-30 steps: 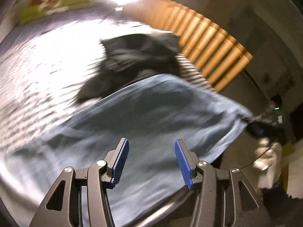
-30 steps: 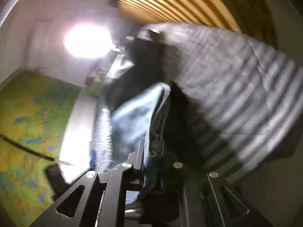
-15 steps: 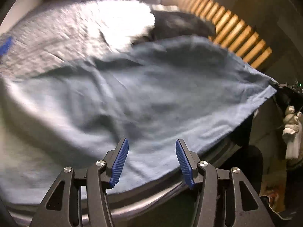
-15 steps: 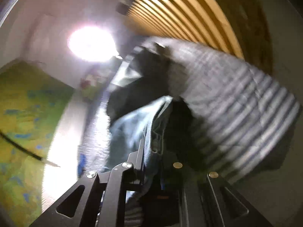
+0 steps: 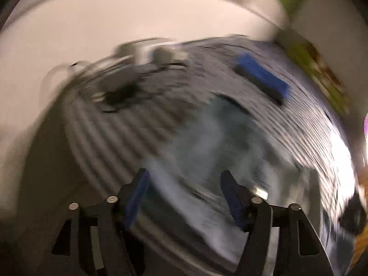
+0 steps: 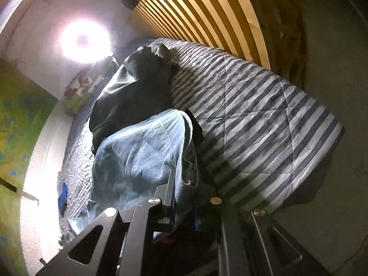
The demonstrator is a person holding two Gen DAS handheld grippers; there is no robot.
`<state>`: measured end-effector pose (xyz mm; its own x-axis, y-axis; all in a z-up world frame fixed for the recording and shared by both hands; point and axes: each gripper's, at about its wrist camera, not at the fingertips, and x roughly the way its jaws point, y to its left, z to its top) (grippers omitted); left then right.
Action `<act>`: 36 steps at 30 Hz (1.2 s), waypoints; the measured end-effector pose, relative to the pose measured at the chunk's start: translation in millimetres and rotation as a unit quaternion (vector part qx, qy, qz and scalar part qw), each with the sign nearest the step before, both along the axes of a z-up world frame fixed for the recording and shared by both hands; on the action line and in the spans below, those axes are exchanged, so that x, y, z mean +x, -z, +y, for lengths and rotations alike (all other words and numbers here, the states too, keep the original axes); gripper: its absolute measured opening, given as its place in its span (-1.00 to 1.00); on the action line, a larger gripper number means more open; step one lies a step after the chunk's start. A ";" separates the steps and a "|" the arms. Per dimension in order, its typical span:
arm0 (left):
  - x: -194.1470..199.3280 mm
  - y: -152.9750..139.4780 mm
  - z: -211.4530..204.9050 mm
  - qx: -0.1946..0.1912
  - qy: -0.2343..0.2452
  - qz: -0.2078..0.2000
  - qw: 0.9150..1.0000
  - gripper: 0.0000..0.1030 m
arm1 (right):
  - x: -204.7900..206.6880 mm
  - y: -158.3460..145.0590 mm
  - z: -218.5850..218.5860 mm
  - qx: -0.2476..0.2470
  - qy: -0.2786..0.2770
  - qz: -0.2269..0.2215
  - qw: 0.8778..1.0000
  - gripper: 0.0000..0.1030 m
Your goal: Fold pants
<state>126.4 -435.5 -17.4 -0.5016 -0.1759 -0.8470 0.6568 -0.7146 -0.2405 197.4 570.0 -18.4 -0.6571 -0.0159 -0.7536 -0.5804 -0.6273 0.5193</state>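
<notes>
The right gripper is clamped on a bunched edge of the light-blue pants, holding it at the near edge of the striped quilt. The left gripper has its jaws spread wide and empty; half a second ago it faced the spread pants, now it has swung away over the pants, its view smeared. It probably seeks a fresh hold. A dark garment lies just beyond; bare quilt stretches toward the slatted headboard.
</notes>
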 end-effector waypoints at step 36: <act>10.7 -0.1 25.2 0.054 0.005 0.037 0.998 -0.92 | 9.8 -23.4 0.6 -0.036 0.016 0.017 0.999 -0.80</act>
<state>137.1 -410.3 -17.4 -0.5651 -0.0794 -0.8212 0.6267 -0.6886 -0.3647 207.2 570.6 5.1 -0.6831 -0.0469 -0.7289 -0.5813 -0.5692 0.5814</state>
